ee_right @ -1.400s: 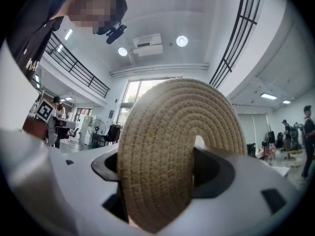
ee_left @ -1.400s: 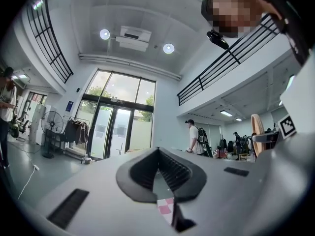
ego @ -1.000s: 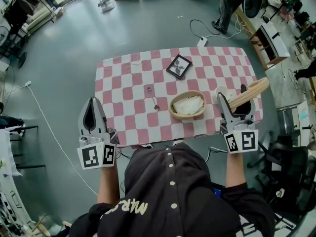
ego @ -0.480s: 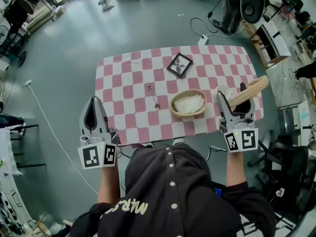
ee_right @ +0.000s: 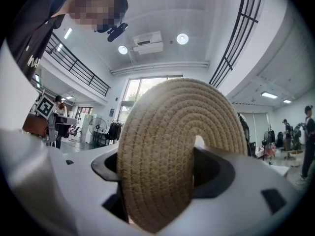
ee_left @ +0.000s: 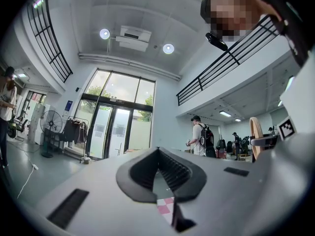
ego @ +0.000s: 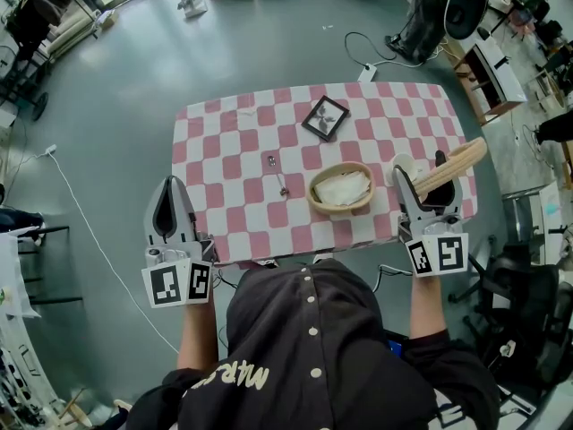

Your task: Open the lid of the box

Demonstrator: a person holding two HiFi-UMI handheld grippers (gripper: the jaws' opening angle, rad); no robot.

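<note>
A round woven box (ego: 315, 202) stands uncovered on the pink-checked table (ego: 233, 133), with white cloth inside it. Its flat woven lid (ego: 455, 165) is held on edge, to the right of the box, over the table's right end. My right gripper (ego: 420, 169) is shut on it. In the right gripper view the coiled lid (ee_right: 167, 146) fills the space between the jaws of that gripper (ee_right: 162, 154). My left gripper (ego: 168, 183) hovers off the table's near left corner, jaws together, nothing in them. The left gripper view shows the tips of this gripper (ee_left: 158, 150) meeting.
A small black picture frame (ego: 324, 119) lies at the table's far middle. A little metal piece (ego: 276, 176) lies left of the box. A white round object (ego: 399, 165) sits beside my right gripper. Desks and chairs crowd the right side, and people stand at the far back (ego: 421, 12).
Both grippers and the lid stay where they were. Only a person at the far back has shifted.
</note>
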